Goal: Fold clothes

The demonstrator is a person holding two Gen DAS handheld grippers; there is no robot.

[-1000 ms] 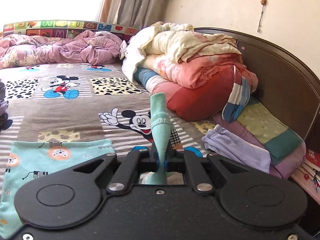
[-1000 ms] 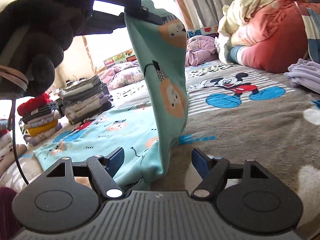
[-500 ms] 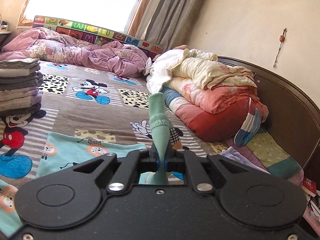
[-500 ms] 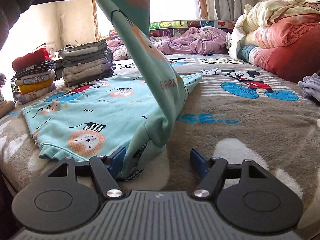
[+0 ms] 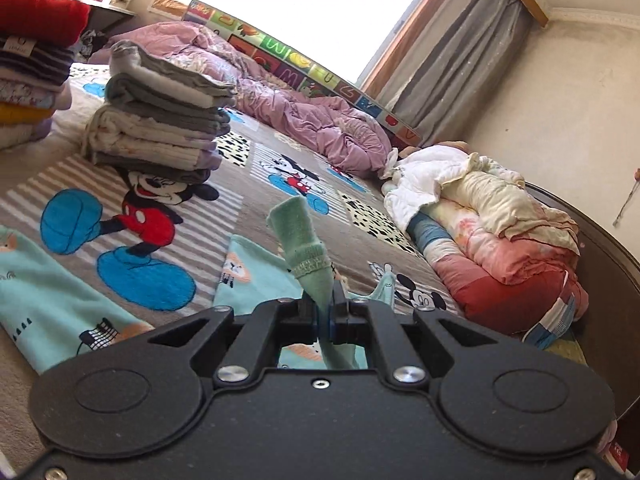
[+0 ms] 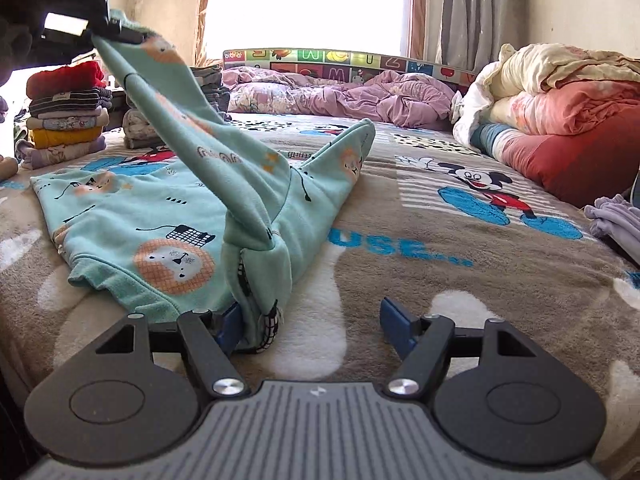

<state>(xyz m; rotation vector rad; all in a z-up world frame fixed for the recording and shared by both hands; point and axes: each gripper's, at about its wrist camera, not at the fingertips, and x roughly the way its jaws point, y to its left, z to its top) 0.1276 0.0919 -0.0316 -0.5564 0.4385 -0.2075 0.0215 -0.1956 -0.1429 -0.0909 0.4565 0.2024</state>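
A teal lion-print garment [image 6: 160, 208] lies spread on the Mickey Mouse blanket [image 6: 440, 264]. My left gripper [image 5: 326, 314] is shut on the garment's sleeve cuff [image 5: 304, 248], which sticks up between the fingers. In the right wrist view the left gripper [image 6: 116, 32] holds the sleeve stretched up and to the left over the body. My right gripper [image 6: 312, 320] is open, low at the garment's near corner, its left finger [image 6: 228, 324] touching the cloth.
Stacks of folded clothes [image 5: 156, 116] [image 6: 64, 112] stand at the bed's left side. A purple quilt [image 6: 340, 92] lies at the back. Rolled bedding [image 6: 560, 120] is piled on the right. A lilac garment [image 6: 616, 220] lies at the right edge.
My left gripper has carried the sleeve leftward and lower across the garment's body. The right gripper has stayed open near the garment's corner.
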